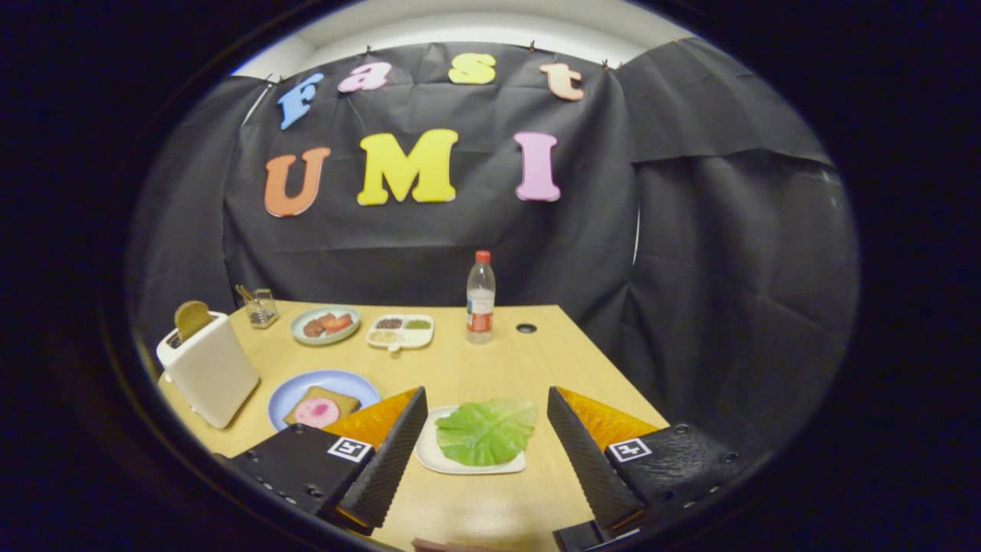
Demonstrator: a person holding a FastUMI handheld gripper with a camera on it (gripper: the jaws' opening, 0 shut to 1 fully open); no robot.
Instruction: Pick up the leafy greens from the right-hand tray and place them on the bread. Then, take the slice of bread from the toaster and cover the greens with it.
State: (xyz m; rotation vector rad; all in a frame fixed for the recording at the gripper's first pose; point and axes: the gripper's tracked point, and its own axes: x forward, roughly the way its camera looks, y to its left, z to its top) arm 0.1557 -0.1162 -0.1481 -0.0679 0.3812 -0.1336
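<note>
The tool point(487, 429) is being held released, fingers spread wide above the surface point(490, 368). The leafy greens point(486, 431) are lying on the white tray point(429, 452) between them, untouched.

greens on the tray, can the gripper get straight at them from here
Probably yes: the gripper is open, and the greens lie uncovered on their tray between the fingers, with nothing in front of them.
</note>
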